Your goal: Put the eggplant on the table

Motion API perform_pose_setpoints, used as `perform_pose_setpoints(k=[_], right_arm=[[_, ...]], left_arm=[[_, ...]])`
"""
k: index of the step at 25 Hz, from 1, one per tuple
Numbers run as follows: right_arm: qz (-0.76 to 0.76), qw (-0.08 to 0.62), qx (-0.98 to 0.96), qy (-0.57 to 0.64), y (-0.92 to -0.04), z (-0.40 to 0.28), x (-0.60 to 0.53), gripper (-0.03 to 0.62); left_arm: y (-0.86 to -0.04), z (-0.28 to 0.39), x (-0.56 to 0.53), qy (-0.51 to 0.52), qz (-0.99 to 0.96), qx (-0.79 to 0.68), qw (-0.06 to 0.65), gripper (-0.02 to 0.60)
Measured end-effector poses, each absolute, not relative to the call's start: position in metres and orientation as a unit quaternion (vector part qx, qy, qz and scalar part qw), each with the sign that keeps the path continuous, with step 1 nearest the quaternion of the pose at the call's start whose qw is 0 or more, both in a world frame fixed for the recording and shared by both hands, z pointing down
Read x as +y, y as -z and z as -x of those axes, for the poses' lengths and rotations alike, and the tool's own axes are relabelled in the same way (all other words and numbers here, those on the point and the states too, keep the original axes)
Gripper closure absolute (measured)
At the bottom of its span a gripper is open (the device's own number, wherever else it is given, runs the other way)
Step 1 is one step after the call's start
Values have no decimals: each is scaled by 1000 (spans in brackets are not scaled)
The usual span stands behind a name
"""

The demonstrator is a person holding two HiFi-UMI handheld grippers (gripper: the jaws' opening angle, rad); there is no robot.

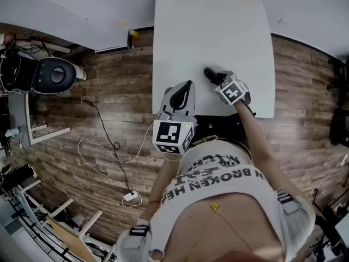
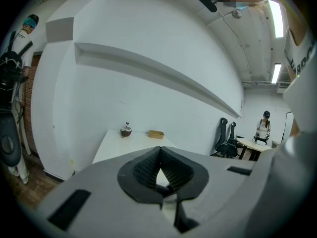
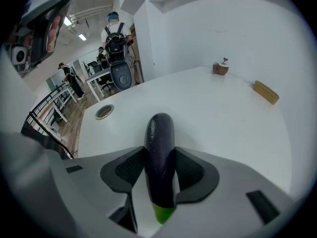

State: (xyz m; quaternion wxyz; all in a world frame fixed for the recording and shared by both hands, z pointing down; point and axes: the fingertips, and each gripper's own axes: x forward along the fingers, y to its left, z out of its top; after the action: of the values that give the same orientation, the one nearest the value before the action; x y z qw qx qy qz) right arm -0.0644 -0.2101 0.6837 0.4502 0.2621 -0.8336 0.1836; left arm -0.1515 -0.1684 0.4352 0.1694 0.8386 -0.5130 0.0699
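Observation:
A dark purple eggplant (image 3: 159, 152) with a green stem end lies lengthwise between the jaws of my right gripper (image 3: 159, 155), whose pads press on both its sides. In the head view the right gripper (image 1: 218, 81) tilts down over the near part of the white table (image 1: 218, 37), and the eggplant (image 1: 210, 74) sticks out ahead of it, close to or on the tabletop; I cannot tell which. My left gripper (image 1: 187, 86) hovers at the table's near left edge, shut and empty. In its own view the left gripper (image 2: 159, 155) has its tips together.
At the table's far end stand a small round brown object (image 3: 221, 68) and a tan block (image 3: 266, 92). A round cable port (image 3: 104, 111) sits in the tabletop's left side. Cables and a black chair (image 1: 54, 75) are on the wooden floor to the left.

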Motion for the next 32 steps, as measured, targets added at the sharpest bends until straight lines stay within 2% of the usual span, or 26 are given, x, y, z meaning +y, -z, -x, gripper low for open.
perform_pose_setpoints(k=[32], right_arm=[[-252,466,-832,-165,-688,69,-211,398]], left_arm=[[-433,162,-168,-67,-839,-513,169,583]])
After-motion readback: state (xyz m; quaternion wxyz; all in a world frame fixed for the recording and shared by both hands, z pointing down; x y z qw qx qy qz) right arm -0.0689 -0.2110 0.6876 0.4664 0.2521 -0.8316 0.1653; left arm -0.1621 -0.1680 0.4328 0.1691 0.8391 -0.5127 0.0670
